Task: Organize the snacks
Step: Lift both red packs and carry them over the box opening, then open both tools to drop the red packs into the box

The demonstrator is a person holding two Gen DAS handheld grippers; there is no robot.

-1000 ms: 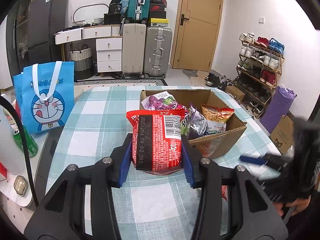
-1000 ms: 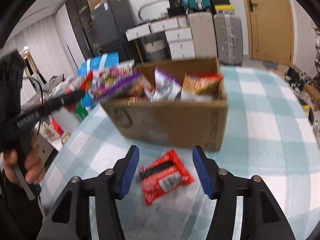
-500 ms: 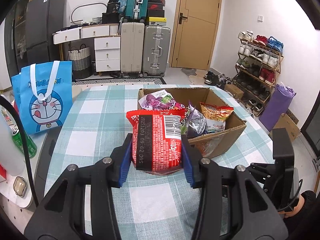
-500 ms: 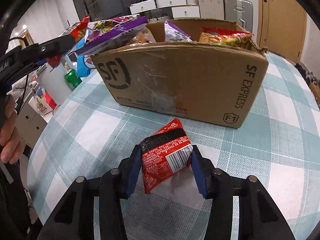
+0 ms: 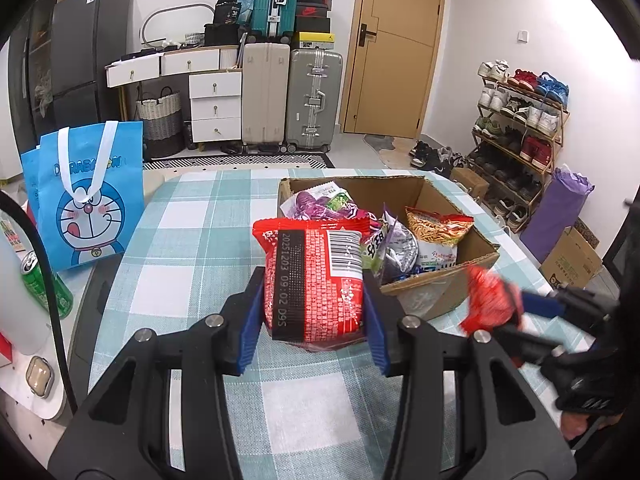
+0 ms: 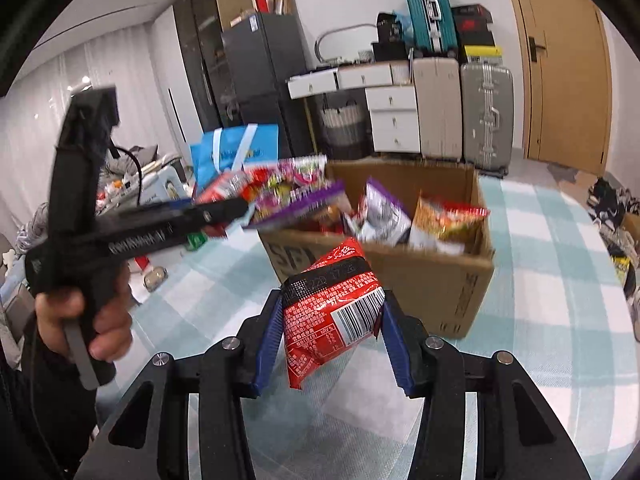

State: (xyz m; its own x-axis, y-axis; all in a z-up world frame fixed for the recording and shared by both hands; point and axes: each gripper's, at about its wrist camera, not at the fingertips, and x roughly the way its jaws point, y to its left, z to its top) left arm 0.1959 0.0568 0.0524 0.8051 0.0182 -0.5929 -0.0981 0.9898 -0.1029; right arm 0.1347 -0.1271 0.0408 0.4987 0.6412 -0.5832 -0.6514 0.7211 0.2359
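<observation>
My left gripper (image 5: 314, 314) is shut on a large red snack packet (image 5: 316, 280) and holds it above the checked tablecloth, in front of the cardboard box (image 5: 476, 248) of snacks. My right gripper (image 6: 330, 334) is shut on a small red snack packet (image 6: 332, 320) and holds it lifted off the table, in front of the box (image 6: 440, 284). In the left wrist view the right gripper (image 5: 516, 312) shows blurred at the right with its small packet (image 5: 486, 300). In the right wrist view the left gripper (image 6: 224, 210) shows at the left, next to the box's near corner.
The box holds several snack bags, one purple (image 5: 324, 208) and one orange (image 5: 436, 226). A blue Doraemon bag (image 5: 88, 196) stands at the table's left, with a green can (image 5: 44, 284) nearby. Suitcases, drawers and a shoe rack (image 5: 516, 136) stand beyond.
My right gripper closed on the small red packet lying on the table and lifted it up. My left gripper kept hold of the large red packet and stayed almost still.
</observation>
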